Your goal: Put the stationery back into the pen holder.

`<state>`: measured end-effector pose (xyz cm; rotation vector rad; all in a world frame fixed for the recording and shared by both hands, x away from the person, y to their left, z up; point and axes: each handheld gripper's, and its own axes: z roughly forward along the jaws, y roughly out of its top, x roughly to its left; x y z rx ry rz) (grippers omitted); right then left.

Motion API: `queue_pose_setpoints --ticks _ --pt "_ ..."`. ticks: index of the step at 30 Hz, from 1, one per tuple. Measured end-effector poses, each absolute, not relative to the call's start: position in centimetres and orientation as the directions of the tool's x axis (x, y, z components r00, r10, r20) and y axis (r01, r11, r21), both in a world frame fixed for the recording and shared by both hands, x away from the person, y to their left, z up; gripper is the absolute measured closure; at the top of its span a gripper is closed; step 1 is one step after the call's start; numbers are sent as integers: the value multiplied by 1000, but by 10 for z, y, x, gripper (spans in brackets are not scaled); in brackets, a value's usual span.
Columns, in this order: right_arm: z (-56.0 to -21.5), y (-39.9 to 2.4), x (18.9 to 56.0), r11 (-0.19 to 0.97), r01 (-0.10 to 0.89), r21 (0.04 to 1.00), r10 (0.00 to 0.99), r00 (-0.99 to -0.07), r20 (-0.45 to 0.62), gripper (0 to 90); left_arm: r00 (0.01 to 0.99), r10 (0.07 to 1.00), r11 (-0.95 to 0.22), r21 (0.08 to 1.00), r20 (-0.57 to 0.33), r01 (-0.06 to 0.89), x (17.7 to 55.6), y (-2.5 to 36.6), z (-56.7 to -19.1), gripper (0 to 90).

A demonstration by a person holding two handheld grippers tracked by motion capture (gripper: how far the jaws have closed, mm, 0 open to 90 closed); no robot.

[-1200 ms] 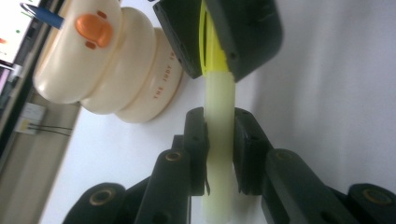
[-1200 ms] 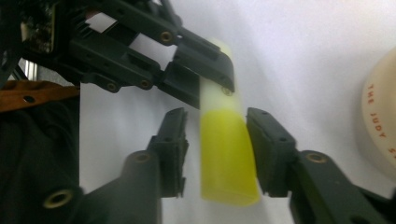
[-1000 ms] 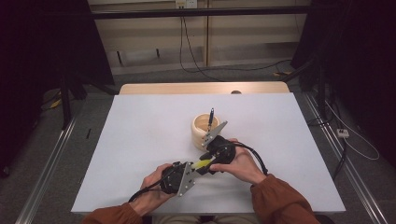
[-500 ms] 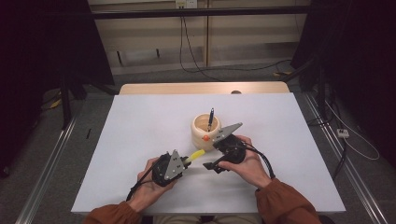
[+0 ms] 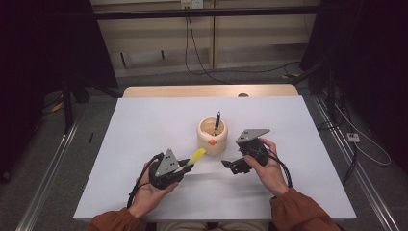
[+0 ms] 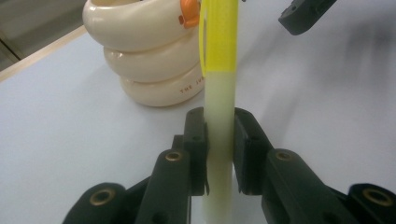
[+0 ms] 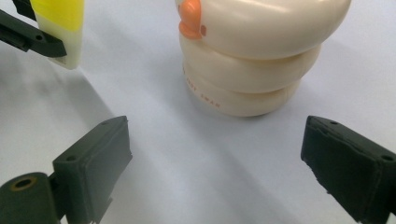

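Now my left gripper (image 5: 186, 163) is clamped on the yellow marker (image 5: 196, 156). In the left gripper view the two pads squeeze the marker (image 6: 218, 112) on both sides, and its yellow end points up at the cup (image 6: 149, 51).

A second ago both grippers were close together on the marker, in the middle of the table (image 5: 144, 125). Since then my right gripper (image 5: 230, 164) has let go. Its jaws have just been opening, and now they stand wide with nothing between them. In the right gripper view I see only bare table between the pads, the cup (image 7: 261, 56) ahead, and the marker's tip (image 7: 60, 28) far off at the top left.

So the hand-over is done, I think. The marker went from right to left, and the left one has it alone. The two grippers are apart now, with the right one pulled off to the side of the cup.

The cup (image 5: 213, 136) sits near the middle of the table. It is cream with a small orange beak on the front, and a dark pen (image 5: 217, 122) stands in it. The marker's tip is just beside the cup, low by its left side, not yet over the rim.

Next, I guess the left gripper must lift the marker, tip it up, and drop it in beside the pen.
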<state>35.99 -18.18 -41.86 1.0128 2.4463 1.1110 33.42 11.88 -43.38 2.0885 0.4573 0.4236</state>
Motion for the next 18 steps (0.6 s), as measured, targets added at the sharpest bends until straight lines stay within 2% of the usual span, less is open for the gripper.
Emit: queue_pose_setpoints --ticks 18 --pt "-431 -217 338 360 490 794 800 -599 7 77 858 513 -396 879 -29 267 334 136 -426 774"
